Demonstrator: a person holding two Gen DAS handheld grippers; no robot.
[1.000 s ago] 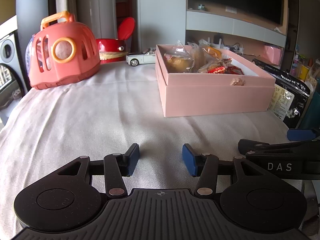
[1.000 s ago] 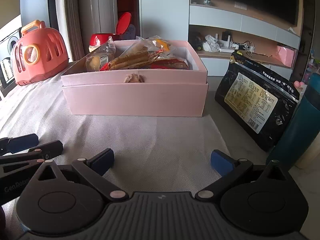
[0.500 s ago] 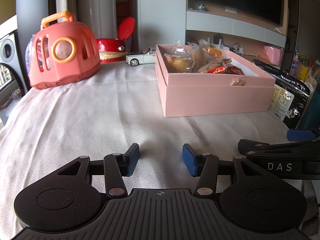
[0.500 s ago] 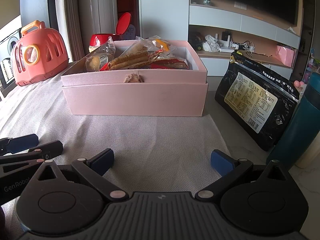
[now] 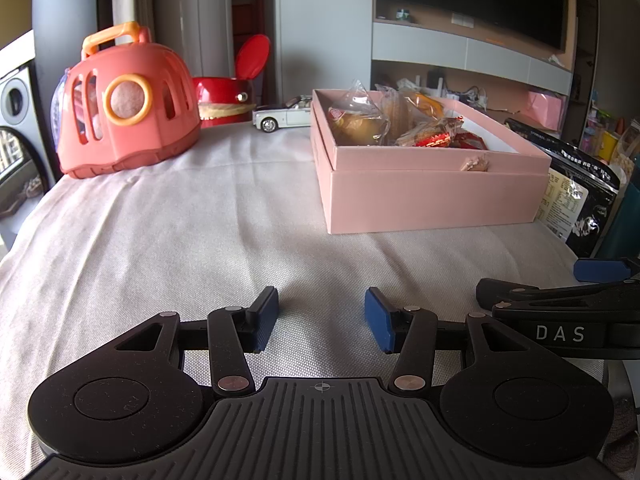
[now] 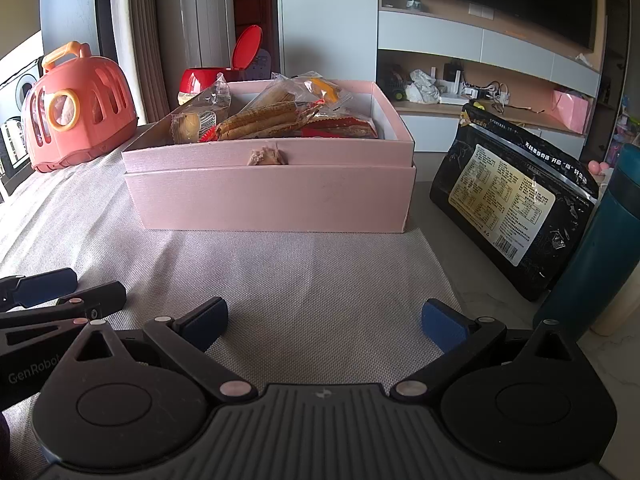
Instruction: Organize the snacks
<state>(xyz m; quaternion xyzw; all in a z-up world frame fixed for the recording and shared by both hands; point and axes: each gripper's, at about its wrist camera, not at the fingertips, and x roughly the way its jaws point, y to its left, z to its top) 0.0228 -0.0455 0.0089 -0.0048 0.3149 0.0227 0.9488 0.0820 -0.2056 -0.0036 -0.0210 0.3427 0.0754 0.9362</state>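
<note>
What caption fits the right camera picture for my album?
Open right gripper waits before a pink box of snacks, black bag beside it.

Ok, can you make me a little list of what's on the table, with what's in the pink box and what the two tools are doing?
box: pink box, open, on the white cloth
inside: wrapped snacks, piled up
beside box: black bag leaning on a teal bottle
far side: coral toy carrier, red tub, toy car
left tool: open, empty
right tool: open wider, empty
</note>
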